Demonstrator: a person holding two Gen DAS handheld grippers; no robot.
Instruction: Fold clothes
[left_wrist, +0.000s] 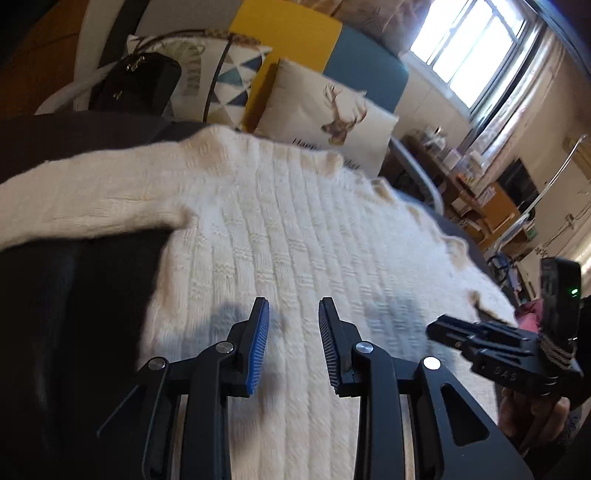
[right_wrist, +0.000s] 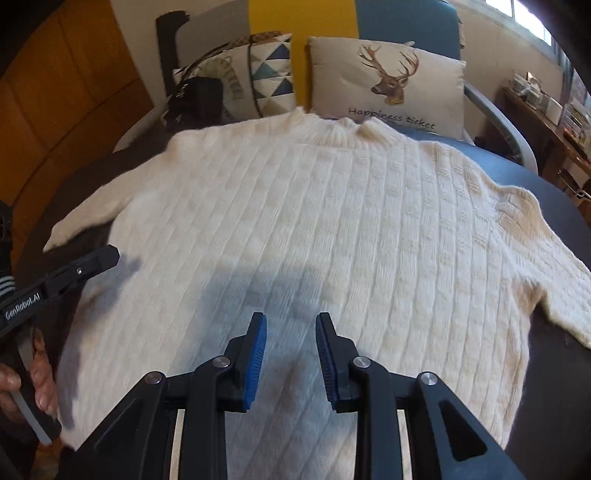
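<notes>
Dark table (right_wrist: 546, 369), one sweater (right_wrist: 295, 221), two pillows (right_wrist: 388, 85)

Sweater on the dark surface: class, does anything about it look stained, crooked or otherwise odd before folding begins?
The cream sweater lies flat, both sleeves spread outward. Tan discolouration runs along its edge near the right sleeve, and faintly near the collar; whether stain or yarn colour is unclear. Both grippers, left and right, are open, holding nothing.
</notes>
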